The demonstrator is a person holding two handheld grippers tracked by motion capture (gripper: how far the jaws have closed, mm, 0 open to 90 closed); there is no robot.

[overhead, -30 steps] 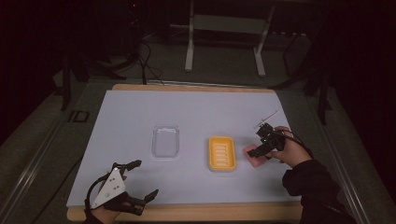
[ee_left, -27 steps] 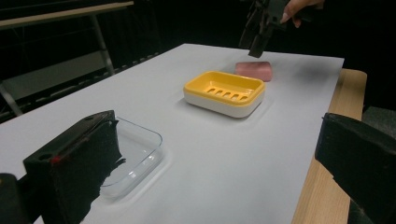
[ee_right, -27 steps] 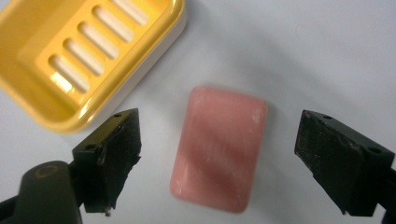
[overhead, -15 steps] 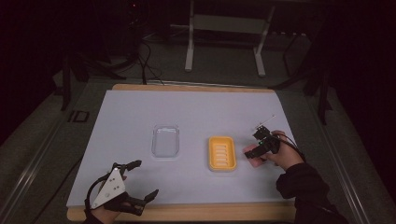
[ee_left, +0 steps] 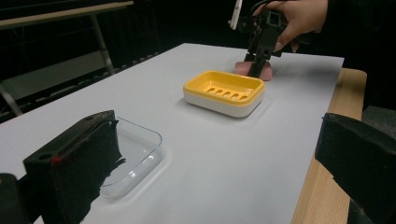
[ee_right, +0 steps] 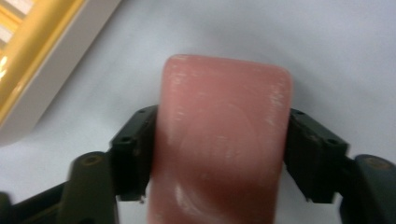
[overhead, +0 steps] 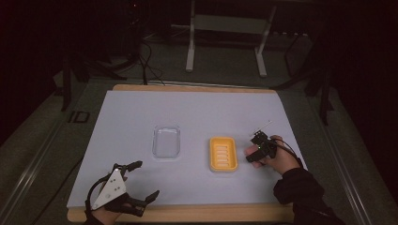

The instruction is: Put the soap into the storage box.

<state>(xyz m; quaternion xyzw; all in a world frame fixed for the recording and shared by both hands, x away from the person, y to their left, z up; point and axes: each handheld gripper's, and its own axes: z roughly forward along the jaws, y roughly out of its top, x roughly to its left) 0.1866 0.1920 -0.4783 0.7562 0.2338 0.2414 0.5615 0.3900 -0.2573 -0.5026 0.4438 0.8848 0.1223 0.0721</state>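
A pink soap bar (ee_right: 222, 140) lies on the white table cover, just right of a yellow soap dish (overhead: 222, 153). My right gripper (overhead: 256, 152) points down onto the bar, and its two black jaws press against the bar's opposite sides (ee_right: 222, 149). In the left gripper view the soap bar (ee_left: 266, 72) rests on the table behind the dish (ee_left: 224, 91), under that gripper. My left gripper (overhead: 146, 179) sits open near the table's front left edge, its jaws wide apart and holding nothing (ee_left: 215, 163).
A clear plastic tray (overhead: 166, 140) lies left of the dish, at mid table. The wooden table edge (overhead: 187, 213) runs along the front. A metal stand (overhead: 225, 42) is on the floor beyond the far edge.
My right gripper has come down and a little to the left onto the pink soap bar, and its jaws now hold the bar's sides. The left gripper has stayed put.
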